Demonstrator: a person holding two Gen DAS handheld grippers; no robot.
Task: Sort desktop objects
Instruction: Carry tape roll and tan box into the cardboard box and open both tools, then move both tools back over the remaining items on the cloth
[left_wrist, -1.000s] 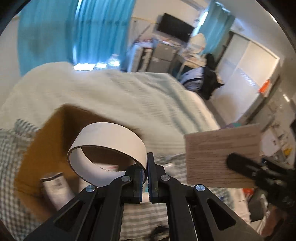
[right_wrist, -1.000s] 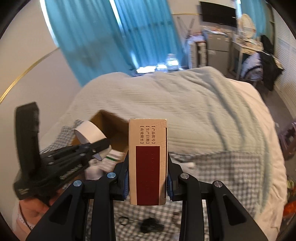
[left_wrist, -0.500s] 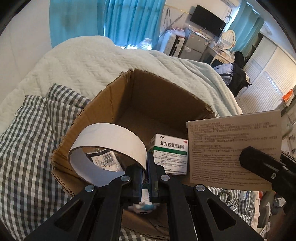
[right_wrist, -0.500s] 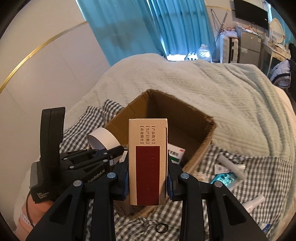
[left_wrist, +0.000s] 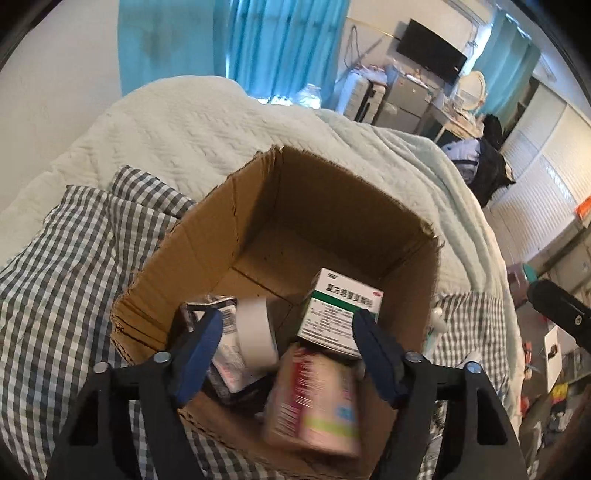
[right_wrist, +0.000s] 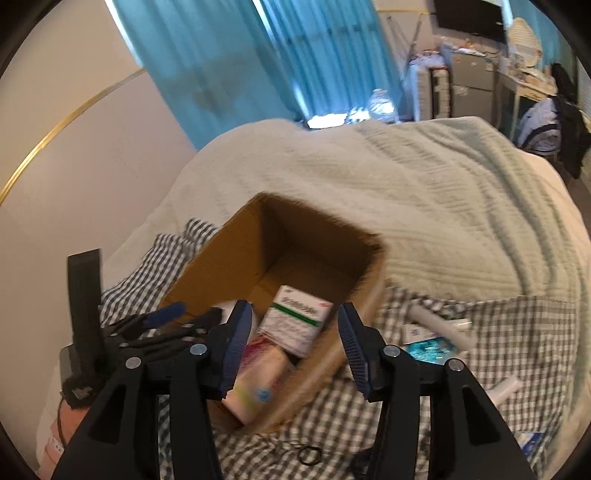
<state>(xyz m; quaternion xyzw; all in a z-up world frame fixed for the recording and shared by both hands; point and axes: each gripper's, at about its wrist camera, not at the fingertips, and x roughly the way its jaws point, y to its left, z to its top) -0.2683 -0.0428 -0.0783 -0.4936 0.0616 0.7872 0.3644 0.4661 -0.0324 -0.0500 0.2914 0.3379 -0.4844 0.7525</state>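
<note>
One cardboard box, two medicine boxes, one tape roll

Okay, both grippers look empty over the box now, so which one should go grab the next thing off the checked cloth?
Right, probably. The right gripper is open and empty, and the white tube and teal packet lie on the checked cloth just beside it. The left gripper, also open, faces into the cardboard box.

cardboard box open-topped, far half bare
</note>
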